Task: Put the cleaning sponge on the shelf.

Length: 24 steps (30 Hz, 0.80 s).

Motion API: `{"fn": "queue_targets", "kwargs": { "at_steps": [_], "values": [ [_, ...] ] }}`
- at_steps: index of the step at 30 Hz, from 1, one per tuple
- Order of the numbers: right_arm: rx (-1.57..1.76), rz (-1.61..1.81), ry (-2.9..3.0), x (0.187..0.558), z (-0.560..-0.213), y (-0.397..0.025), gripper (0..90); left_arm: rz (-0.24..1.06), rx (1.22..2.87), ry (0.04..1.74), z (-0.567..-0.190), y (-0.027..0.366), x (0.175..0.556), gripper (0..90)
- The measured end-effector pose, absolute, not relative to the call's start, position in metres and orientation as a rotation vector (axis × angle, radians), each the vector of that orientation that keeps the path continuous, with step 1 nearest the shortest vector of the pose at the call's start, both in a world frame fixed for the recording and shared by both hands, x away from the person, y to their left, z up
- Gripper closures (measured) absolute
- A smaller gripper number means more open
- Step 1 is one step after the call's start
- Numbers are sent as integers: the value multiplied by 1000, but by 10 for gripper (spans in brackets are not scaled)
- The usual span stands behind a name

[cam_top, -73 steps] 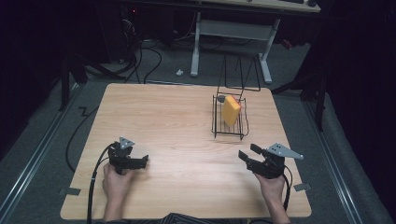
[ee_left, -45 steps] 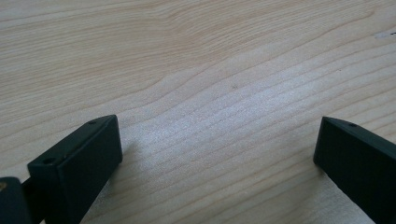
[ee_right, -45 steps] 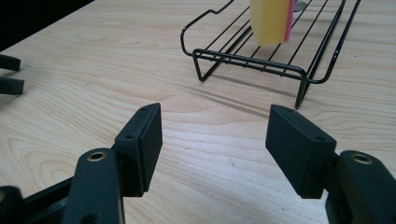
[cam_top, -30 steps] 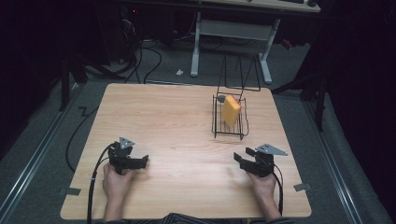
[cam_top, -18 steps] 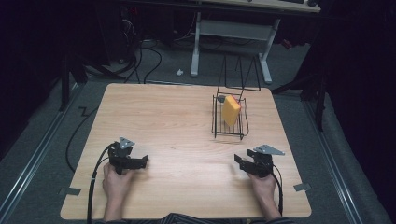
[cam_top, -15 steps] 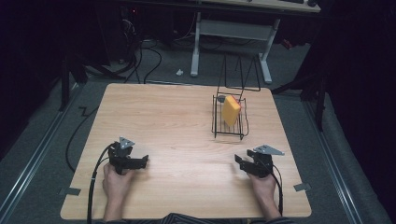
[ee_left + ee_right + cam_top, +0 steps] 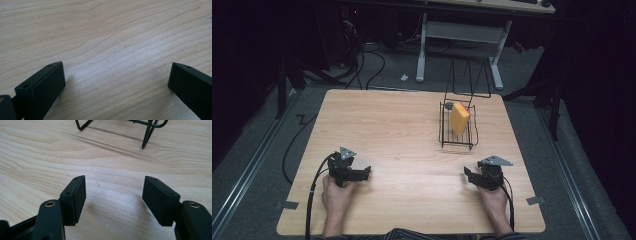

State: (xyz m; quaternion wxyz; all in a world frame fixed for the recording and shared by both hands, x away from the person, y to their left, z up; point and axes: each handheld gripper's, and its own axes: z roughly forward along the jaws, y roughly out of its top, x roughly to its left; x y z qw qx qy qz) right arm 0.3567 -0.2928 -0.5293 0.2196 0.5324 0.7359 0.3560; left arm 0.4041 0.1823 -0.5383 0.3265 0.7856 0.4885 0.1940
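Black jaws, grey plates, black cables

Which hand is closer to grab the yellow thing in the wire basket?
Probably the right gripper: it sits just below the wire basket holding the yellow block, jaws open. The left gripper is farther away.

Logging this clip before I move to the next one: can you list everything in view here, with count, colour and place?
Table: one, light wood, centre of the high view.
Wire rack: one, black, on the table's far right part; its feet also show at the top of the right gripper view.
Block: one, yellow-orange, standing inside the wire rack.
Small items behind the block: one grey, one red, in the rack; too small to identify.
Desk frame: one, white legs, on the floor beyond the table.
Cables: several, black, on the grey floor, far left.
Left gripper: black, jaws open, near left of the table.
Right gripper: black, jaws open, near right.
Hands: two, holding the grippers.
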Motion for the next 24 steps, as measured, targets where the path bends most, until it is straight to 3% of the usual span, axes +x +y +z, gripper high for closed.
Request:
{"fn": "queue_targets", "kwargs": {
  "at_steps": [24],
  "values": [
    [1422, 874, 2091, 356, -531, -288, 306, 510, 2058, 1279, -538, 182, 404, 15]
  ]
}}
